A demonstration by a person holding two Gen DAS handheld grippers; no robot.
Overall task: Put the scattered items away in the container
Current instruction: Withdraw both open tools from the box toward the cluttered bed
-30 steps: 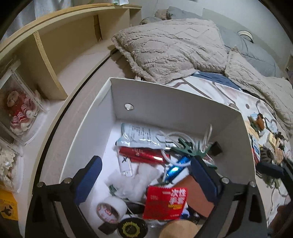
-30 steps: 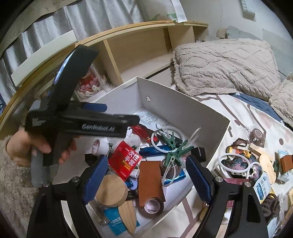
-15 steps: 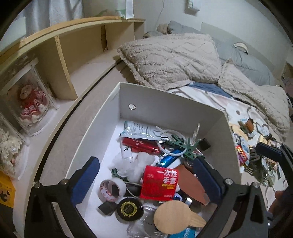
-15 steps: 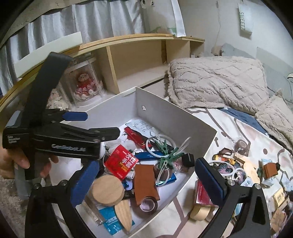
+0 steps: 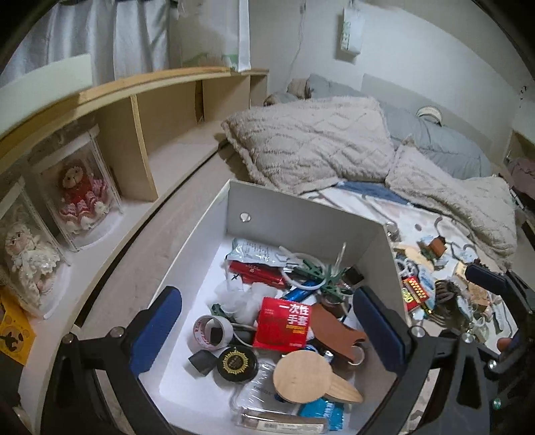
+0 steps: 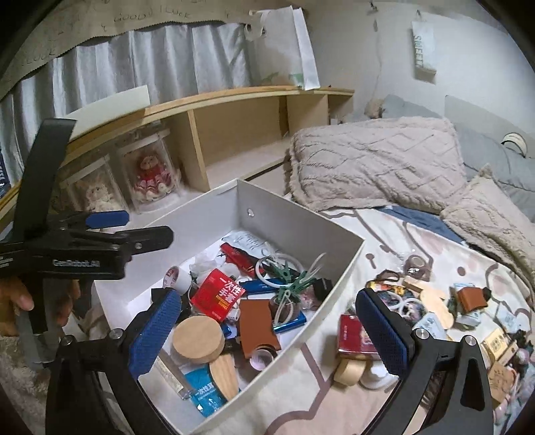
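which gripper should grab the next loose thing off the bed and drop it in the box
Probably the right gripper: it is open and empty, with the red packet and tape roll lying just ahead between its fingers. The left gripper looks into the white box.

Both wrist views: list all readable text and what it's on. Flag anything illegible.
"一次性手套": red packet in the white box; its smaller line is too blurred.
"GenRobot.AI": body of the left gripper.
"SWEET": hanging wall sign.
"GOOD LUCK": paper banner above the curtain, faint.
"一次性": blue packet, remainder unreadable.
Tape roll, round black lid, silver pouch: print too small to read.
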